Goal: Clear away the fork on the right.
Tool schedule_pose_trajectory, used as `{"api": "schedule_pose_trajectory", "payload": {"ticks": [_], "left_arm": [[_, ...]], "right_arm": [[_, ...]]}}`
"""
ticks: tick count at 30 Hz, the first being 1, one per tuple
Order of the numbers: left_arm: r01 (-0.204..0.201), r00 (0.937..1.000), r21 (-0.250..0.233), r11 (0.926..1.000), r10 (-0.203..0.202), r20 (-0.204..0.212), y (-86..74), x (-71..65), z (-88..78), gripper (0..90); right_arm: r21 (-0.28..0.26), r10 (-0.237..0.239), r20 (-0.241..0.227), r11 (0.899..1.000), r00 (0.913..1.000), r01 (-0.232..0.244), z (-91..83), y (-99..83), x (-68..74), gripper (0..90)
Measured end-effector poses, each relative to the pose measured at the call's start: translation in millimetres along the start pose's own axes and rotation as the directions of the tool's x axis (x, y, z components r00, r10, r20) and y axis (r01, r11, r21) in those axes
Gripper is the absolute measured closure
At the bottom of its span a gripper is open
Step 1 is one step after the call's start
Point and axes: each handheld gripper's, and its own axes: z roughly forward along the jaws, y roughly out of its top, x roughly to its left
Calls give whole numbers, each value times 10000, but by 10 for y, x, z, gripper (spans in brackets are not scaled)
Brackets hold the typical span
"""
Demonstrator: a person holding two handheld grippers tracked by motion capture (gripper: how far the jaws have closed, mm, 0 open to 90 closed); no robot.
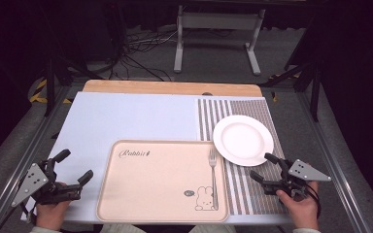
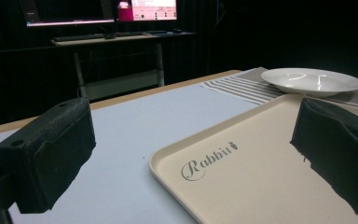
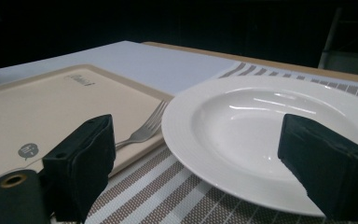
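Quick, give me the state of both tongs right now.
Left tongs: open, holding nothing, beside the tray.
Right tongs: open, holding nothing, jaws set near the rim of the white plate.

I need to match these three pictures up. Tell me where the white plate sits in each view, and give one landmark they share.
High view: the white plate lies right of centre on the striped placemat, overlapping the tray's far right corner.
Left gripper view: the plate is at the upper right, beyond the tray.
Right gripper view: the plate spans centre to right, close ahead.
Shared landmark: the beige tray.
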Motion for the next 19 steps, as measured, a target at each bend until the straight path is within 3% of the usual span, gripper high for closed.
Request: {"api": "schedule_pose_trajectory", "payload": {"ticks": [4, 19], "left_arm": [[-40, 10000, 20, 10000, 40, 14, 0, -1, 3, 2], [-122, 9999, 73, 9999, 122, 19, 1, 0, 3, 2]], "right_arm": [[489, -224, -72, 9985, 9997, 227, 18, -32, -3, 121], [602, -293, -31, 9978, 9996, 294, 63, -34, 37, 129]]}}
